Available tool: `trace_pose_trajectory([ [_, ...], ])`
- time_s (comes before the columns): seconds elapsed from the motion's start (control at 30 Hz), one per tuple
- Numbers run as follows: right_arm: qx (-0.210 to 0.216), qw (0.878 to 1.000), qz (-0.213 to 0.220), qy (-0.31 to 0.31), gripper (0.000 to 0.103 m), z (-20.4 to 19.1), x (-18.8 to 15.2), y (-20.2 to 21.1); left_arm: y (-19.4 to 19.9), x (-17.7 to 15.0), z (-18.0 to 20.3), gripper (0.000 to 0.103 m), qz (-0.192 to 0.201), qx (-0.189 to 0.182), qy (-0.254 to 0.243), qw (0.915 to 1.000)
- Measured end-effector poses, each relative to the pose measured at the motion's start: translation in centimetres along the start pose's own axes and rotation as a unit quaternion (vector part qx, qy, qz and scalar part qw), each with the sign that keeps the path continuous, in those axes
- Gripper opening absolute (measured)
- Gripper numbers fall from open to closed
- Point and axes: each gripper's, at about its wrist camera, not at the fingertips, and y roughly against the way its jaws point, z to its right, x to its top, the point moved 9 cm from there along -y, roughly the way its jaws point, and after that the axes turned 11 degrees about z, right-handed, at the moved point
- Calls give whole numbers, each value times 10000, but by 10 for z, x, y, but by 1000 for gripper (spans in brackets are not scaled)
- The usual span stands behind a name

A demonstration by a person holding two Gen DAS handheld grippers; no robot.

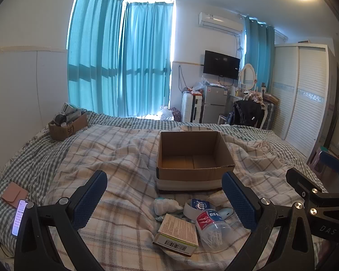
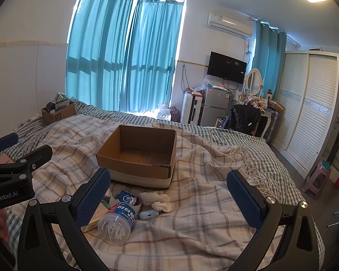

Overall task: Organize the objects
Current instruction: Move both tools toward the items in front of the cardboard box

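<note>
An empty open cardboard box (image 1: 193, 158) (image 2: 137, 155) stands on the plaid blanket. In front of it lies a small pile: a clear jar of cotton swabs (image 1: 211, 225) (image 2: 117, 222) on its side, a flat tan carton with a barcode (image 1: 177, 233), a tape roll with a blue packet (image 1: 197, 205) (image 2: 127, 199), crumpled white tissue (image 1: 167, 205) (image 2: 157, 199) and a pale blue earbud case (image 1: 224, 213) (image 2: 148, 214). My left gripper (image 1: 165, 194) is open and empty above the pile. My right gripper (image 2: 169, 192) is open and empty, just right of the pile.
A lit phone (image 1: 19, 216) and a pink wallet (image 1: 12, 195) lie at the bed's left edge. A second, filled cardboard box (image 1: 66, 124) (image 2: 56, 111) sits at the far left. A wardrobe (image 2: 311, 110) and plastic stool (image 2: 317, 177) stand right of the bed.
</note>
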Motion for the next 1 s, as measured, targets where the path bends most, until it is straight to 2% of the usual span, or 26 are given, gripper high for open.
trace_pose_trajectory([
  [1.0,-65,9999,11,91,103,0,0,0,1,0,-3,103,-66,63,-42,9999],
])
